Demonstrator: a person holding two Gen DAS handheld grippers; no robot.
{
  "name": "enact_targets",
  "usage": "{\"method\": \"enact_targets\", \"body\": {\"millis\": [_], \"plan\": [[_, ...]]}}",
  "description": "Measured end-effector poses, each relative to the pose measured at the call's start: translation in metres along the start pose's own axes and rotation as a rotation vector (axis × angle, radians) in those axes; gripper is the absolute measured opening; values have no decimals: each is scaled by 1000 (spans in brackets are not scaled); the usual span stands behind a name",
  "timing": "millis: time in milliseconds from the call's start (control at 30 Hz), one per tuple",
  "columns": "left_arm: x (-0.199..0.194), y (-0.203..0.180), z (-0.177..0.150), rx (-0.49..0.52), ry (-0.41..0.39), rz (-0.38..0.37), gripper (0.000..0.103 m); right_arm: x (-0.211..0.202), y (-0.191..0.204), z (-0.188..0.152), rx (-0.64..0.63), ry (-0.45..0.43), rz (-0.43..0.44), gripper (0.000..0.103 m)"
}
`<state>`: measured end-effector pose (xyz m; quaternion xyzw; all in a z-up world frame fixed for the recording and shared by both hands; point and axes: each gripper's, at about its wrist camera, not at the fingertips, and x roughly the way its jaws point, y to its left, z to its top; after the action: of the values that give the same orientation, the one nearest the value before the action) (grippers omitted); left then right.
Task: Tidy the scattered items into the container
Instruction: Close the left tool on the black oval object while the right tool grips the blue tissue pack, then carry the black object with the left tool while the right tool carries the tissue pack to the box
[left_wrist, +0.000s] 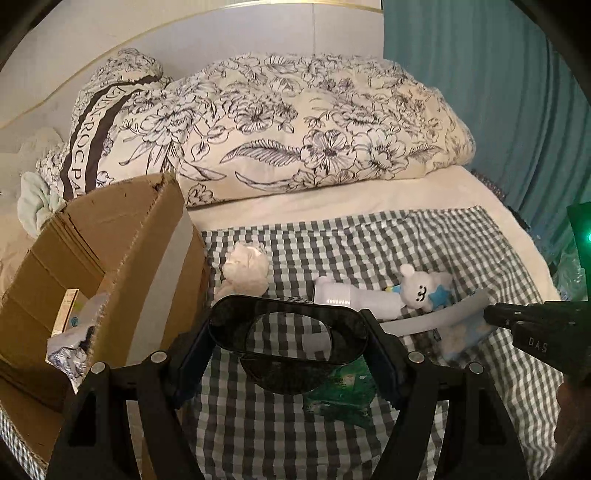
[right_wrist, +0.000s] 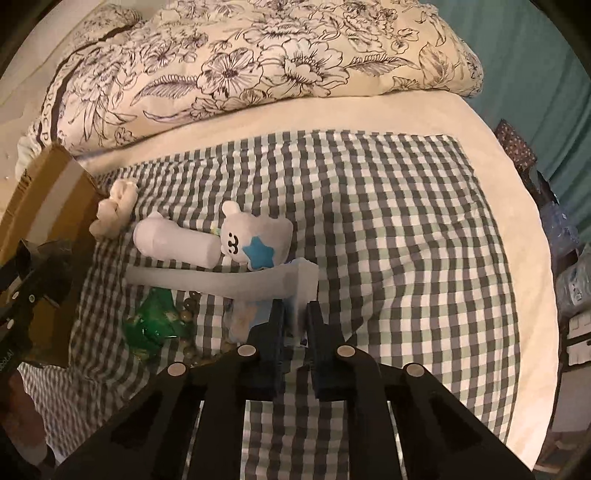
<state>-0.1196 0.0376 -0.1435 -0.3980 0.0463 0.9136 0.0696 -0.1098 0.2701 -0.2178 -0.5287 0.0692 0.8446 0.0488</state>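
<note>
I have both grippers loaded, and each grip suits its item. Nearest me in the left wrist view, the left gripper (left_wrist: 288, 343) stands wide and clamps a dark glossy oval ring (left_wrist: 288, 325) across its long axis, one pad on each end. It is too broad for a narrower hold, I judge, and that grip keeps it level. The ring sits squarely between the fingertips, clear of the checked cloth (left_wrist: 369, 236) below.

In the right wrist view, the right gripper (right_wrist: 295, 325) is pinched nearly shut on the near edge of a thin pale packet (right_wrist: 242, 317), with blue and white print I cannot read. A flat item like that only offers an edge, so the narrow pinch makes sense. The packet sticks out leftward and beyond the fingertips.

Just past it lie a crumpled green wrapper (right_wrist: 153, 321), a string of beads (right_wrist: 190, 306) and a long white strip (right_wrist: 221, 282). Farther on are a white bottle (right_wrist: 173, 243) on its side and, touching it, a plush bear (right_wrist: 255, 240) with a blue star. A crumpled white cloth (right_wrist: 114, 214) lies next to the cardboard box (left_wrist: 122, 251).

That box stands open at left, already holding a few things, and I judge it to be the container. The floral duvet (left_wrist: 295, 118) is heaped at the far edge.
</note>
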Motion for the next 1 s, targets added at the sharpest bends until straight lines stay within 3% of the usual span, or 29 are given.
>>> {"method": "enact_targets", "body": {"millis": [267, 500, 1000], "plan": [[-20, 11, 1, -20, -23, -22, 77, -39, -15, -1, 62, -64, 51, 7], [-38, 22, 1, -30, -49, -25, 77, -59, -17, -7, 71, -113, 33, 5], [-87, 46, 0, -40, -123, -6, 77, -110, 17, -13, 4, -231, 15, 5]]}}
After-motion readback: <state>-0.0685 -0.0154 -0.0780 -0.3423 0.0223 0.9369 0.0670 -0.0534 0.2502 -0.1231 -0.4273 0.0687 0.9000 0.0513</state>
